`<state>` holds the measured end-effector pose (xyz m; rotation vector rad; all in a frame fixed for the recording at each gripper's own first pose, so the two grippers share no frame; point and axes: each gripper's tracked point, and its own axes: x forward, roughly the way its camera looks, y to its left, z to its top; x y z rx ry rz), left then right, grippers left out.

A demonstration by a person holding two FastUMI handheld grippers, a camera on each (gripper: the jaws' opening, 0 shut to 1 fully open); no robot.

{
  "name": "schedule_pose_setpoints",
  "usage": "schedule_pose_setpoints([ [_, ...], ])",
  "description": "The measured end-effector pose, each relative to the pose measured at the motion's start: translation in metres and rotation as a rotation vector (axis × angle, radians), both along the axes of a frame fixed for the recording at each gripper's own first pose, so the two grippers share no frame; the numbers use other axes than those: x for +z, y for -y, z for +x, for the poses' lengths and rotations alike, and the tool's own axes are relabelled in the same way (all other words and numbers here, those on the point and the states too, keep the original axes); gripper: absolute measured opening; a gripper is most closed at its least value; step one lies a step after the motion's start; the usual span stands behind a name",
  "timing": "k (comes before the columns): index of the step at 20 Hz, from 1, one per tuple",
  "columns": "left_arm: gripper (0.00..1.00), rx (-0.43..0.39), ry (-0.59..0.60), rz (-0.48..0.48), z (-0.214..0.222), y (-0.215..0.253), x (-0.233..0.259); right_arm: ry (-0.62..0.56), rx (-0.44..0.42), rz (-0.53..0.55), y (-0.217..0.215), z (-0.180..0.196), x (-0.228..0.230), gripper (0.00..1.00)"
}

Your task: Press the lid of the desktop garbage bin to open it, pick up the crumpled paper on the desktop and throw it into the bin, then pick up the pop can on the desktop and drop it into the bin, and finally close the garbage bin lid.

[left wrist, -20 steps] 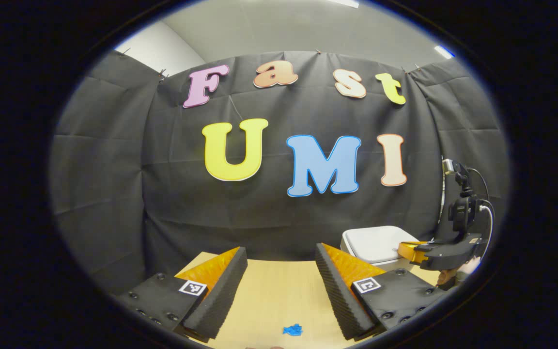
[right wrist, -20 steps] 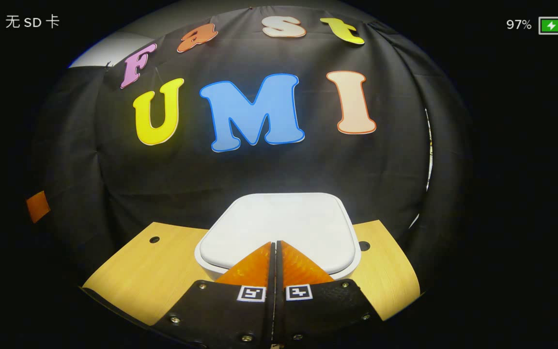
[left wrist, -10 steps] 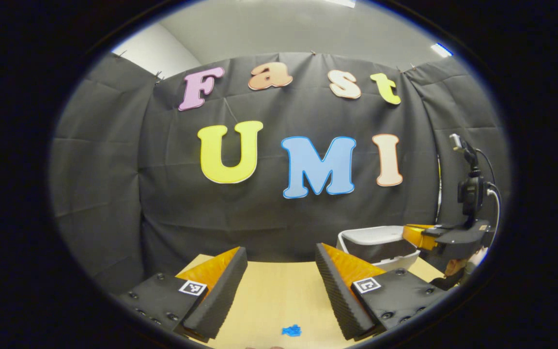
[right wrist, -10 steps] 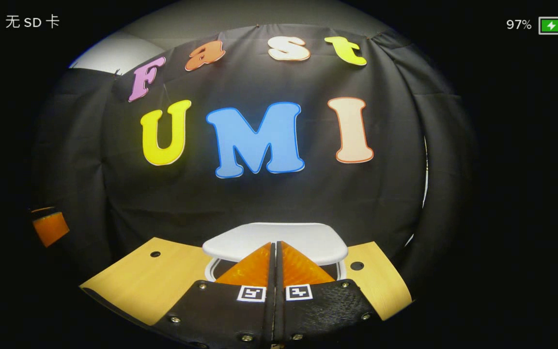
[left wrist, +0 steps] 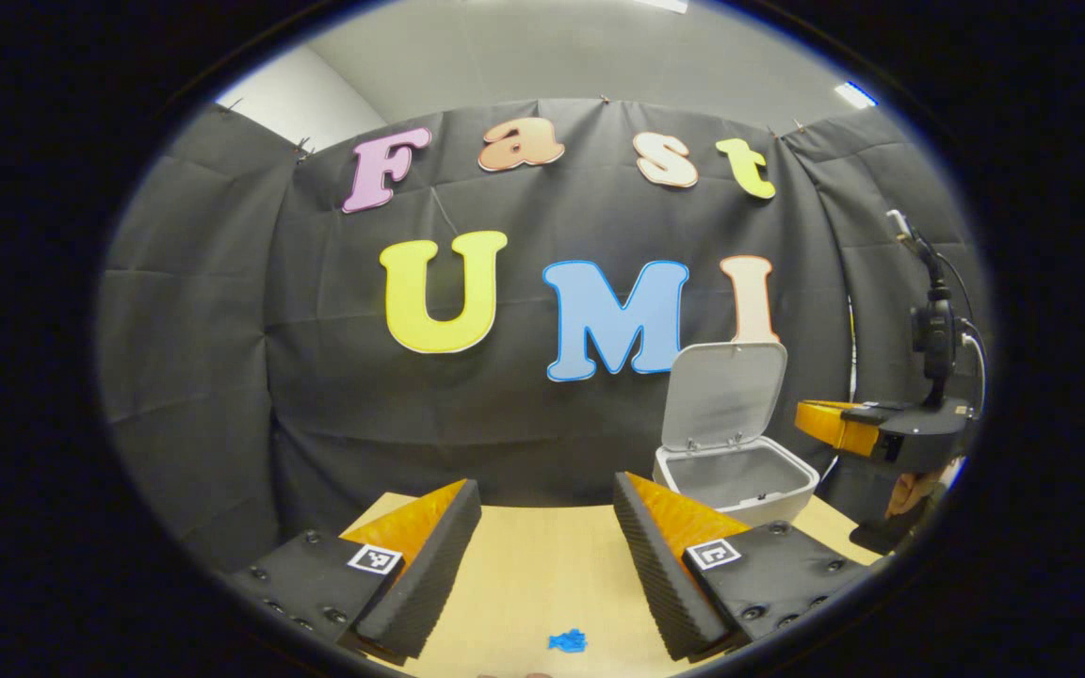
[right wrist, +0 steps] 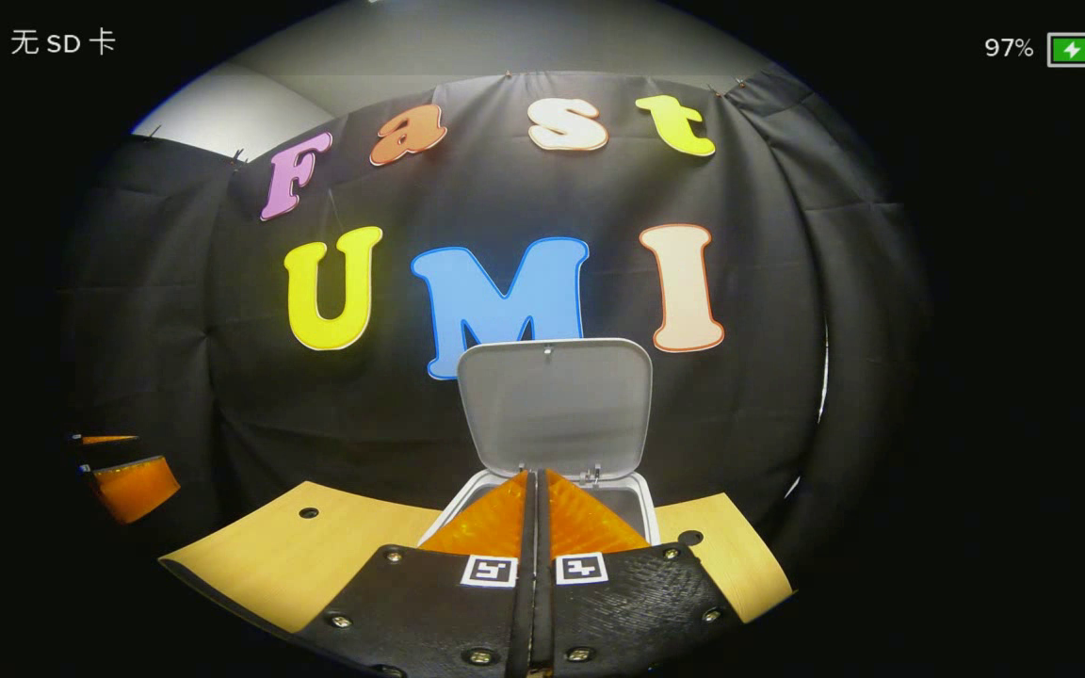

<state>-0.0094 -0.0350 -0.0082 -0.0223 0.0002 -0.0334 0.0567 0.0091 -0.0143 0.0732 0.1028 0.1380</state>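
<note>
A recording booth inside an office-like room: black cloth hangs pinned as walls around a pale wooden worktop, with a plain grey ceiling and a strip light at 1 o'clock above it. Screw holes dot the worktop.

upright lid leaves bin mouth open.

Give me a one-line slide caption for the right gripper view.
Right gripper, fingers shut, faces the white bin on the wooden table, its lid standing upright and open.
</note>
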Motion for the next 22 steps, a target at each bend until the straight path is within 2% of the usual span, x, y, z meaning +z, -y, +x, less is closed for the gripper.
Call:
schedule_pose_setpoints([
  [6, 0.95, -0.001, -0.008, 0.002, 0.004, -0.006, -0.007, 0.001, 0.025, -0.003, -0.008, -0.007, 0.002, 0.01],
  [10, 0.95, -0.015, -0.007, 0.010, 0.008, -0.007, -0.013, 0.010, 0.022, 0.000, -0.008, -0.010, 0.004, 0.41],
  [11, 0.95, -0.021, -0.011, 0.009, 0.009, -0.006, -0.015, 0.018, 0.021, 0.004, -0.009, -0.012, 0.007, 0.61],
  [13, 0.95, -0.027, -0.020, 0.005, 0.011, -0.007, -0.023, 0.031, 0.016, 0.009, -0.008, -0.013, 0.011, 0.74],
  [15, 0.94, -0.039, -0.035, -0.002, 0.013, -0.005, -0.032, 0.040, 0.006, 0.016, -0.006, -0.017, 0.015, 0.94],
  [16, 0.95, -0.047, -0.041, -0.003, 0.014, -0.004, -0.037, 0.046, 0.000, 0.020, -0.004, -0.018, 0.018, 0.98],
  [17, 0.95, -0.056, -0.046, 0.000, 0.017, -0.002, -0.043, 0.051, -0.008, 0.024, -0.002, -0.020, 0.019, 0.91],
  [22, 0.95, -0.093, -0.118, 0.008, 0.025, 0.006, -0.092, 0.065, -0.040, 0.037, 0.007, -0.028, 0.028, 0.91],
])
